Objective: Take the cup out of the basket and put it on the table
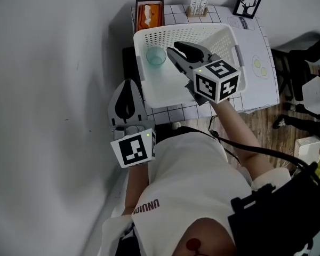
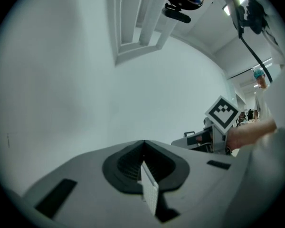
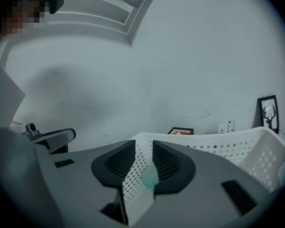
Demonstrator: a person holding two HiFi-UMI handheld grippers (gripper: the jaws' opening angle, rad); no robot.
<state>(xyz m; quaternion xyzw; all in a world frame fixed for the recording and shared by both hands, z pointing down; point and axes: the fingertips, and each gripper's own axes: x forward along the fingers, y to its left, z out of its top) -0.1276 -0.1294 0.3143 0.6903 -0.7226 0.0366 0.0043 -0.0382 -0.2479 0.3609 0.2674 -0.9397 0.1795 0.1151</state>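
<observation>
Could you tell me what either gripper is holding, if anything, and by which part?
Nothing is held; the cup stands free in the basket.

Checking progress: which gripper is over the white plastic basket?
The right gripper, open above the white perforated plastic basket near the translucent teal cup; the left gripper is shut, outside it.

The cup is a small, pale teal, see-through tumbler that stands upright with its open mouth up on the floor of the basket, close to the left wall and toward the far left corner in the head view. The basket is a white plastic tub with perforated walls and a broad rim, and it rests level on the table, whose white top carries a dark grid pattern
</observation>
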